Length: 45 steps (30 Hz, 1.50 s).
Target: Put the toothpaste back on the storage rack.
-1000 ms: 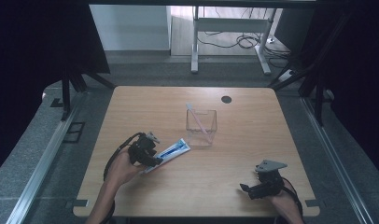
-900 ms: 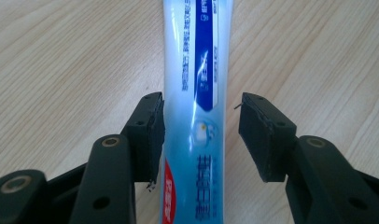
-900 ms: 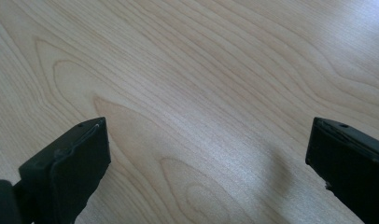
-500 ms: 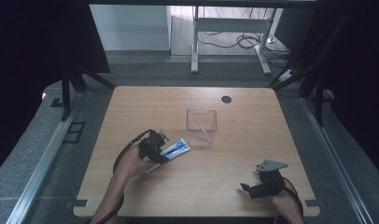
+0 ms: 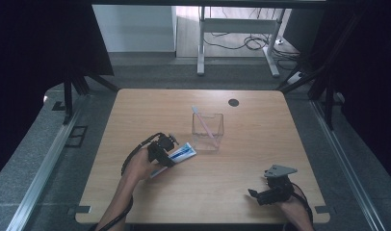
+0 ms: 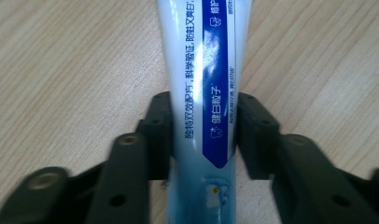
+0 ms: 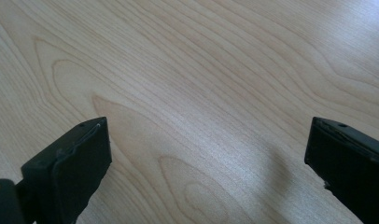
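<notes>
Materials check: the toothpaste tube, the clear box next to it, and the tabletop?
Toothpaste tube: glossy printed plastic or laminate, judging by the highlights on its blue and white skin. Clear box: see-through rigid plastic, probably acrylic; could be glass. Table: pale wood grain, matte; likely veneer or laminate, cannot tell which.

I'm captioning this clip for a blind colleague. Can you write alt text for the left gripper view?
The left gripper's two black jaws have just been closing on a blue and white toothpaste tube and now press its sides. The tube lies on a light wooden table and runs up out of the picture.
</notes>
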Motion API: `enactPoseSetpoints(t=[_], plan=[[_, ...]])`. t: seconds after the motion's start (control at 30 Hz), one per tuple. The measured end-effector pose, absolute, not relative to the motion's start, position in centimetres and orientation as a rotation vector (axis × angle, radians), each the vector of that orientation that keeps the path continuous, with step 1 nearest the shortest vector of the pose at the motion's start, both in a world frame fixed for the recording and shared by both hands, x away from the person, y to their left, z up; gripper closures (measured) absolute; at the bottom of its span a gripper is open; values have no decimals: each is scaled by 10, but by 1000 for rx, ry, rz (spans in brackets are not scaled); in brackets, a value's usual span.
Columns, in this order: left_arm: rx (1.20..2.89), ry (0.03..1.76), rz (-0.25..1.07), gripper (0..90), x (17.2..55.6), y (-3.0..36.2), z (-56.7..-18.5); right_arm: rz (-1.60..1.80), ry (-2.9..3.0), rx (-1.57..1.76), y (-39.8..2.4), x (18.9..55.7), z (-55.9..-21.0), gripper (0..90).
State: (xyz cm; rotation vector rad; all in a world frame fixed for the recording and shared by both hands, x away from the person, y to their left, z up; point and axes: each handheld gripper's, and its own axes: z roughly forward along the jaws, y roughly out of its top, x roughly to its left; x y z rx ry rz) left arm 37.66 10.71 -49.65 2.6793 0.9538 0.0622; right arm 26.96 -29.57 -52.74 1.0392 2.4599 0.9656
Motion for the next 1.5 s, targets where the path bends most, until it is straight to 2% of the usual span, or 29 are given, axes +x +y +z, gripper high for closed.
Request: enactPoseSetpoints(t=[0.33, 0.73, 1.5], plan=[[2594, 973, 17, 728, 374, 116, -493, 964, 2459, 1046, -296, 270, -528, 12], [2564, 945, 81, 728, 363, 119, -476, 973, 2463, 1047, -296, 269, -528, 7], [2455, 944, 110, 728, 349, 148, -441, 968, 2470, 1065, -298, 270, -530, 0]])
